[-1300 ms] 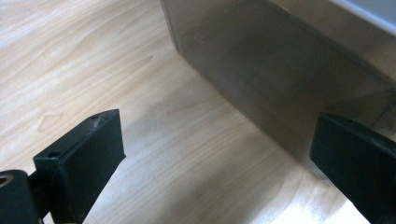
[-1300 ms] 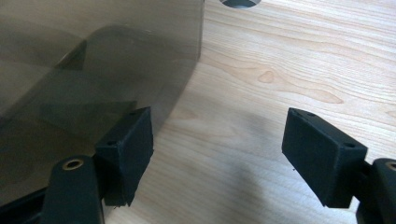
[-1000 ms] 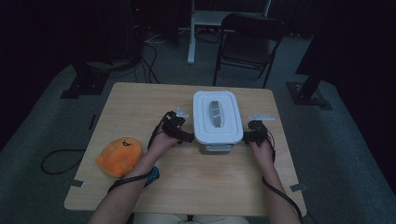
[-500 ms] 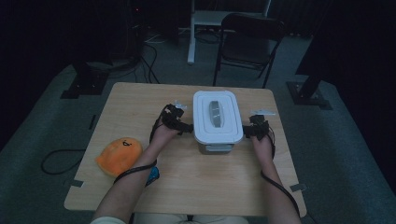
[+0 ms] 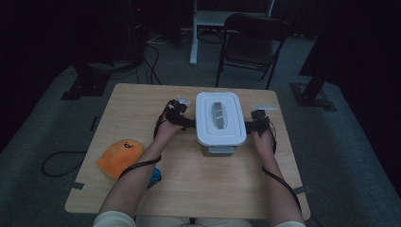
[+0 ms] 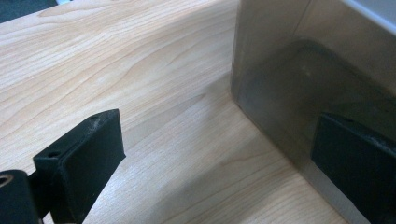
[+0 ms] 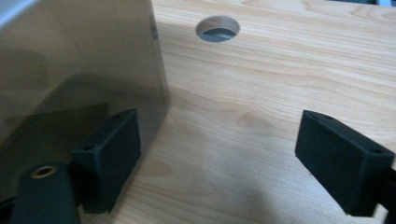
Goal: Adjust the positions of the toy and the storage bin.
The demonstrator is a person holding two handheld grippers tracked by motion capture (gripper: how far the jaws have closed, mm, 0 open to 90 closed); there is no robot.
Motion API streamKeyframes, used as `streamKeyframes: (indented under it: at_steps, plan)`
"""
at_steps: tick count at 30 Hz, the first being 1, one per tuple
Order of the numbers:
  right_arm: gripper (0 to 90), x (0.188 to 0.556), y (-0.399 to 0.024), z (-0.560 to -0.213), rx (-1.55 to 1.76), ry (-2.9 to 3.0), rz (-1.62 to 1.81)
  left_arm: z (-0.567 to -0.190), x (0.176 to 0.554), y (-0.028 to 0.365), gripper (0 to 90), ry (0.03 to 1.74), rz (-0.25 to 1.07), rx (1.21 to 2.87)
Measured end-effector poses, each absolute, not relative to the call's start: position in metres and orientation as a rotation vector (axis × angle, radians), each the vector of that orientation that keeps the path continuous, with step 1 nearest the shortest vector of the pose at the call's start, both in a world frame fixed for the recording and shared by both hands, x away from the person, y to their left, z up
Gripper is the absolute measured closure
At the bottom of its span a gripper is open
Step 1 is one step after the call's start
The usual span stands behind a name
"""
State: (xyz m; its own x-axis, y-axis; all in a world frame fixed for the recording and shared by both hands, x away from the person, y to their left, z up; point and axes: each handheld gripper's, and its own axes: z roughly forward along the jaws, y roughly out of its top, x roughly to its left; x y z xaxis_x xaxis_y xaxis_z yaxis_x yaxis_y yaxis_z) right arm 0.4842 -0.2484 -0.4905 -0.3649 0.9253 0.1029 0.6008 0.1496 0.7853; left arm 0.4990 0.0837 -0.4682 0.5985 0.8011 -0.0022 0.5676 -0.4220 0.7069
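Now both grippers (image 5: 189, 122) (image 5: 249, 126) flank the lidded container (image 5: 220, 124), jaws spread

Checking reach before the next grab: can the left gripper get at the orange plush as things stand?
Probably yes: the left gripper, jaws open and empty, sits by the white box; bare table lies between it and the orange plush.

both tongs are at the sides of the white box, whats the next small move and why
Probably draw both tongs outward, clear of the white-lidded box. The left tongs and right tongs stand open with bare table between their jaws, the right's having just been opening, and the box rests flat on the table.
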Motion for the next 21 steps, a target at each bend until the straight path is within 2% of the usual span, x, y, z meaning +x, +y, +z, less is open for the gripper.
streamKeyframes:
  at_steps: [8,21]
  plan:
    - [18.4,0.482,-0.248,-0.488,1.444,2.061,1.089,-0.466,0.494,0.08,4.4,1.058,0.471,2.171]
    - [21.2,0.464,-0.248,-0.482,1.364,2.11,1.08,-0.464,0.472,0.079,4.4,1.011,0.446,2.208]
